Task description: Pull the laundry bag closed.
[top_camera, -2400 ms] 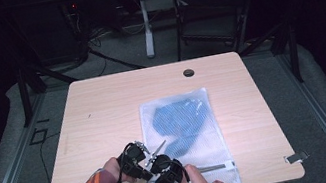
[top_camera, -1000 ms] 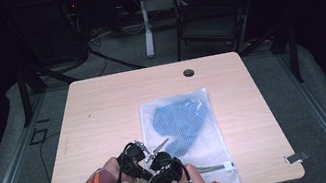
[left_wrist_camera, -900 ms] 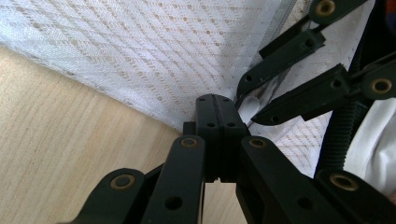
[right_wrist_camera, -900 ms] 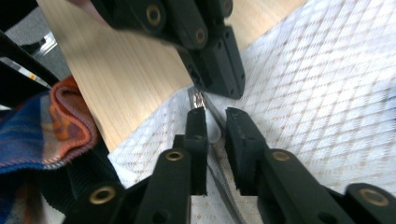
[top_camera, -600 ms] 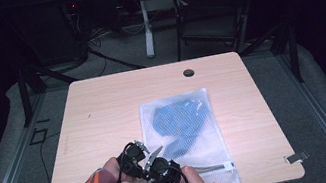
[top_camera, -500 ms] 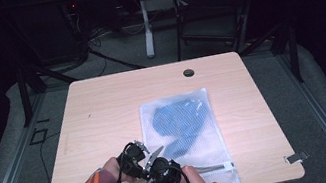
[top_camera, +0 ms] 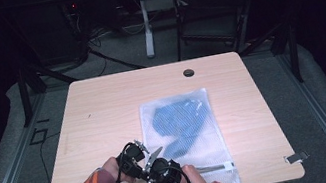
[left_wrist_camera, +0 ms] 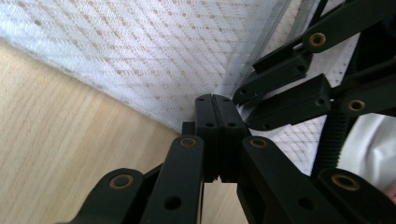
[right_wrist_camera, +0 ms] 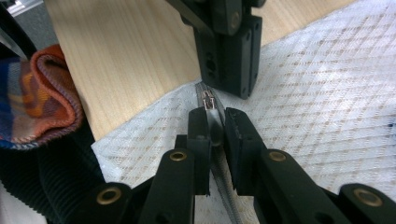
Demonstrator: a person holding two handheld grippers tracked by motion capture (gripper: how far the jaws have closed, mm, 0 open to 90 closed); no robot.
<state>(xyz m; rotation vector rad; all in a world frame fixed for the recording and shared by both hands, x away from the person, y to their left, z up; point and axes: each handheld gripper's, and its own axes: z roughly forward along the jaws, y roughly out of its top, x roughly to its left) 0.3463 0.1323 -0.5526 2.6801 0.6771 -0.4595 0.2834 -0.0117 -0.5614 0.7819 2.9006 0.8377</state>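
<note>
A white mesh bag [top_camera: 197, 154] lies flat on the wooden table [top_camera: 103, 112], with a blue garment [top_camera: 182, 123] showing through it. At the bag's near left corner my left gripper [top_camera: 138, 158] is shut on the mesh edge [left_wrist_camera: 205, 88], its jaws pressed together [left_wrist_camera: 215, 123]. Right beside it, my right gripper [top_camera: 164, 173] is shut on the zipper pull [right_wrist_camera: 208, 101], which sits between its fingertips [right_wrist_camera: 212, 123]. The zipper track [top_camera: 215, 167] runs along the bag's near edge. Each gripper sees the other's jaws close by.
A round cable hole [top_camera: 188, 72] marks the table's far edge. Metal clamps [top_camera: 294, 157] stick out at the near corners. A dark chair [top_camera: 210, 12] and a desk leg [top_camera: 145, 23] stand beyond the table. A plaid sleeve cuff [right_wrist_camera: 42, 98] lies next to the bag's corner.
My right gripper has crept slightly left along the zipper toward the left gripper. The bag and the left gripper have stayed put.
</note>
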